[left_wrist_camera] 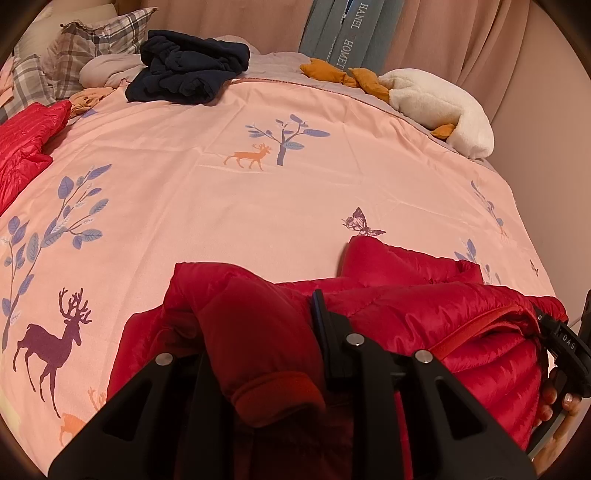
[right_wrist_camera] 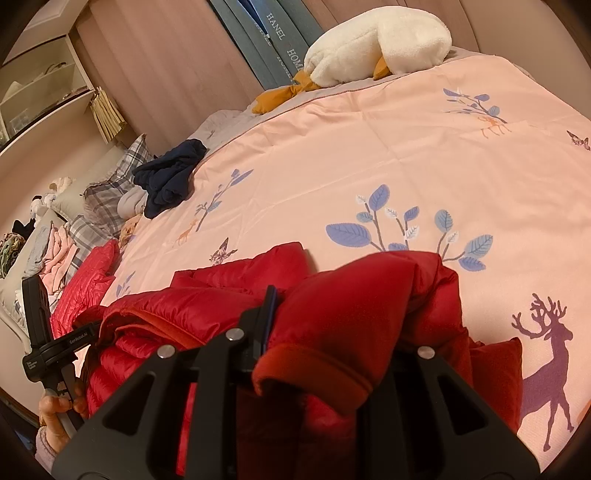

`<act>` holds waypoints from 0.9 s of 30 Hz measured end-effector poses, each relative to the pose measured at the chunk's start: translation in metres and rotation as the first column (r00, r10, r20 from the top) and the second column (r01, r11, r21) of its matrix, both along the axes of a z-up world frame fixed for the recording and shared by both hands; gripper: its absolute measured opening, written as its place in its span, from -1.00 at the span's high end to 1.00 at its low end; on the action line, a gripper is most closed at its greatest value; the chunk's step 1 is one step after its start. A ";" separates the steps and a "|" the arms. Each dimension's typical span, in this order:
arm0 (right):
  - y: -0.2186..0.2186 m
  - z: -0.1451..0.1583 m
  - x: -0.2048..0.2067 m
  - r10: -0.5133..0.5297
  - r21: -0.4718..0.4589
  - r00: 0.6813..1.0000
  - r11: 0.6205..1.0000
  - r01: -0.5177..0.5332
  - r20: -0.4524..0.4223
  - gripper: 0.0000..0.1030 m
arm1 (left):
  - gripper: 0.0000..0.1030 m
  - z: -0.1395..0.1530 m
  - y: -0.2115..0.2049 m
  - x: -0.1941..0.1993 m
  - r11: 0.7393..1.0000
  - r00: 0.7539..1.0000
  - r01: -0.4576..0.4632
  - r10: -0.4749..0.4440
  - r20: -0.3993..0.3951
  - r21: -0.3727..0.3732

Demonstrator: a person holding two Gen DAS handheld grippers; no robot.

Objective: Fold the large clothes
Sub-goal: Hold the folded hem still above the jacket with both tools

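Pink deer-print bedspread (left_wrist_camera: 295,206); grey "HANEL HOME" panel (left_wrist_camera: 349,33); both jaws gripping red jacket (left_wrist_camera: 424,317).

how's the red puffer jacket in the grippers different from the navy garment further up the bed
The red puffer jacket is shiny and quilted; the navy garment looks matte and soft. The jacket lies at the near end of the pink duvet, its sleeves pinched by the left gripper and right gripper; the navy garment sits untouched at the far end, near the plaid pillows. The jacket is partly folded, the navy one a crumpled heap. Both rest on the bed.
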State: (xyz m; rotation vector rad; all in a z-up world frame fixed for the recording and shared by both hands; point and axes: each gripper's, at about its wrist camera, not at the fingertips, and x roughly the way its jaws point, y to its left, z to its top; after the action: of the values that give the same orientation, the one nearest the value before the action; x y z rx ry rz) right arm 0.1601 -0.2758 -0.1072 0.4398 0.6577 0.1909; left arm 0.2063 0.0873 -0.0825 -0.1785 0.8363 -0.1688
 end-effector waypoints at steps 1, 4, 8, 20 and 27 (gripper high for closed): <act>0.000 0.000 -0.001 0.000 0.001 1.000 1.000 0.000 -0.001 0.60 | 0.57 0.000 0.000 0.000 1.000 1.000 0.000 0.000 -0.001 0.000; 0.000 0.000 0.000 0.000 0.000 1.000 1.000 0.000 -0.001 0.59 | 0.57 -0.001 0.000 0.000 1.000 1.000 0.000 0.000 -0.001 0.000; 0.000 -0.001 0.000 -0.001 0.000 1.000 1.000 0.001 -0.002 0.59 | 0.57 0.000 0.000 0.000 1.000 1.000 0.000 0.000 -0.002 0.001; 0.003 -0.005 -0.004 0.000 0.005 1.000 1.000 0.000 -0.021 0.52 | 0.55 -0.002 -0.001 0.001 1.000 1.000 0.003 -0.003 -0.023 0.007; 0.005 -0.001 -0.005 -0.002 0.004 0.999 1.000 0.002 -0.033 0.45 | 0.51 0.000 -0.001 0.000 1.000 1.000 0.003 -0.003 -0.026 0.003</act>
State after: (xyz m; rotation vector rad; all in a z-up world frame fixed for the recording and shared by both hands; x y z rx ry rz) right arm 0.1553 -0.2712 -0.1084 0.4483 0.6898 0.1832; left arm 0.2065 0.0861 -0.0828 -0.1771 0.8628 -0.1686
